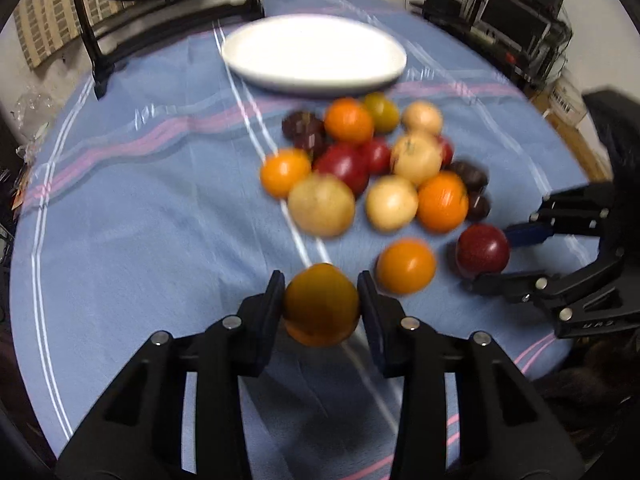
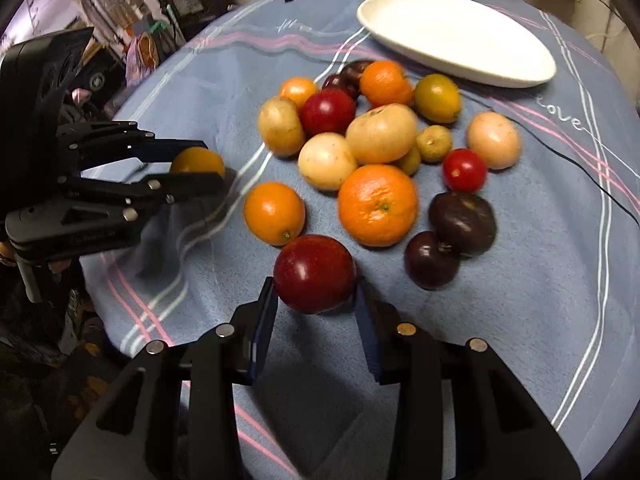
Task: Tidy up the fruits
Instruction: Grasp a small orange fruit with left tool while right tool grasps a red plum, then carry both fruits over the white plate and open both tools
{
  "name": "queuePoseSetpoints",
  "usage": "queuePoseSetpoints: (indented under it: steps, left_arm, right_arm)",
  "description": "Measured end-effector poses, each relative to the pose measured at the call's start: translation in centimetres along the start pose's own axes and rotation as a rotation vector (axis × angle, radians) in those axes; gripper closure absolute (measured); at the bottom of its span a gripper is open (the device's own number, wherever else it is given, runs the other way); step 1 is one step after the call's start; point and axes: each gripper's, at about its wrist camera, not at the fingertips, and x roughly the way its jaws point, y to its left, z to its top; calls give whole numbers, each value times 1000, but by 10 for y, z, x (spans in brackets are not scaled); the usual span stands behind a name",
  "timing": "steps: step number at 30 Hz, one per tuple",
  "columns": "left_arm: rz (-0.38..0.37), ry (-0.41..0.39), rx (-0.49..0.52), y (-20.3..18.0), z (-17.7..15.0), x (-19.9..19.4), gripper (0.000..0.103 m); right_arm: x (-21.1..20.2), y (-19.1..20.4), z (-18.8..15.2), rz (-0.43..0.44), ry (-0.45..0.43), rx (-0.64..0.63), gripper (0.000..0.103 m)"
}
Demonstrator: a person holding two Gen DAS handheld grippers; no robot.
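My left gripper (image 1: 321, 300) is shut on a small orange fruit (image 1: 321, 305) and holds it above the blue cloth; it also shows in the right wrist view (image 2: 198, 162). My right gripper (image 2: 315, 292) is shut on a dark red apple (image 2: 315, 273), seen from the left wrist view too (image 1: 483, 251). A pile of several fruits lies mid-table: oranges (image 2: 377, 205), pale yellow round fruits (image 2: 381, 133), red ones (image 2: 327, 111) and dark plums (image 2: 462, 223). An empty white oval plate (image 2: 456, 40) sits behind the pile.
A blue striped tablecloth (image 1: 140, 220) covers the round table. A black chair back (image 1: 168, 20) stands behind the plate. Shelves with electronics (image 1: 516, 20) are at the far right. A loose orange (image 1: 405, 267) lies between the two grippers.
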Motion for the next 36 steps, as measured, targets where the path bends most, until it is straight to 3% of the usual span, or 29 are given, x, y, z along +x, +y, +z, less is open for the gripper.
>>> queuePoseSetpoints:
  steps: [6,14,20,36]
  left_arm:
    - [17,-146,-13,-1,73,-35,65]
    - [58,-264,-30,-6,175,-36,65]
    - [113,-217,-77,5,217,7,65]
    - [205,-78,-158,38,234,98,65]
  right_arm:
    - [-50,-28,25,-17,-125,37,64]
    - [-101,-65,118,-121,-320,17,64]
    - [-92,-93,168,-164,-367,46,64]
    - [-10,-143,230,-127,-237,113,64]
